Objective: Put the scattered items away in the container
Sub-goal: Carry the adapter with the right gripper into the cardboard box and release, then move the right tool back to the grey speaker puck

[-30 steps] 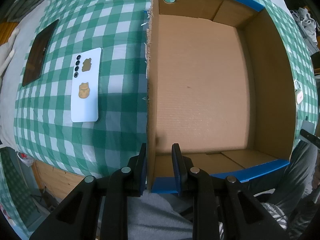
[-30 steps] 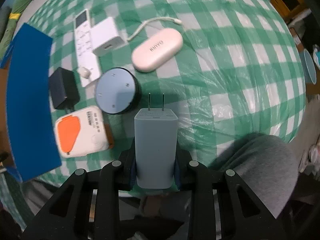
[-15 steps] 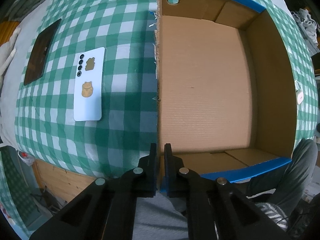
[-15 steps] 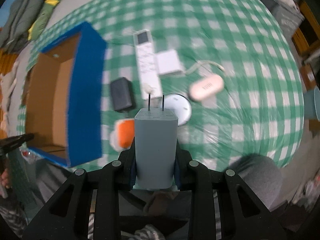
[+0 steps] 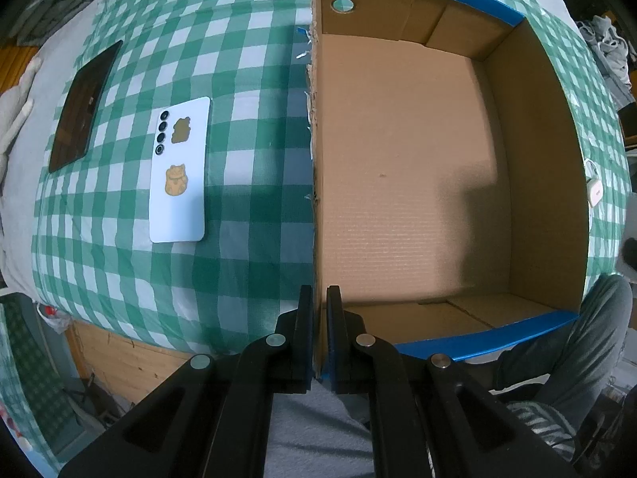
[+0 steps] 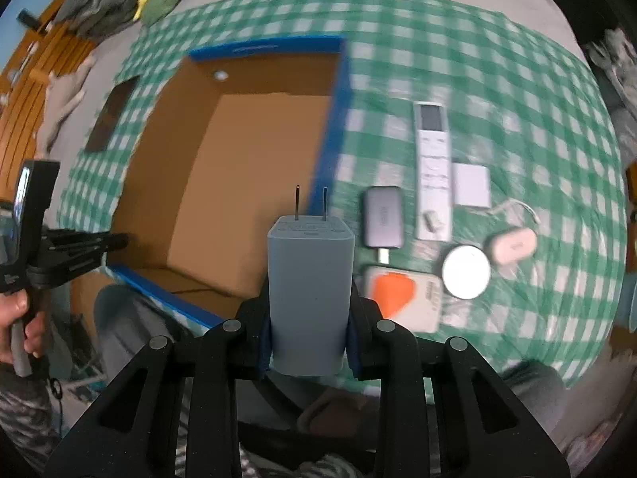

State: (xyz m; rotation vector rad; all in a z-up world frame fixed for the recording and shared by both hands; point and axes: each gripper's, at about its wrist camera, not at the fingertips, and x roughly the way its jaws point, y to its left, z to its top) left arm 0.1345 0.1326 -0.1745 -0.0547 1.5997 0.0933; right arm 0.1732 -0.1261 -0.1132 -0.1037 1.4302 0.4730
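- Right wrist view, nearest: my right gripper (image 6: 308,338) clamps a grey wall charger (image 6: 310,294) by its flat sides, prongs pointing away. I judge it rigid, fairly light and smooth, so a mid-body grip suits it.
- Just beyond, the open cardboard box (image 6: 247,167) lies left of the charger; the charger hangs above the box's near right corner, not yet inside.
- On the checked cloth right of the box: an orange-and-white pack (image 6: 402,294), a dark power bank (image 6: 383,217), a white remote (image 6: 432,171).
- Left wrist view: my left gripper (image 5: 316,342) pinches the box's left wall, steadying it.
- Farther left, a pale phone (image 5: 180,171) lies flat.
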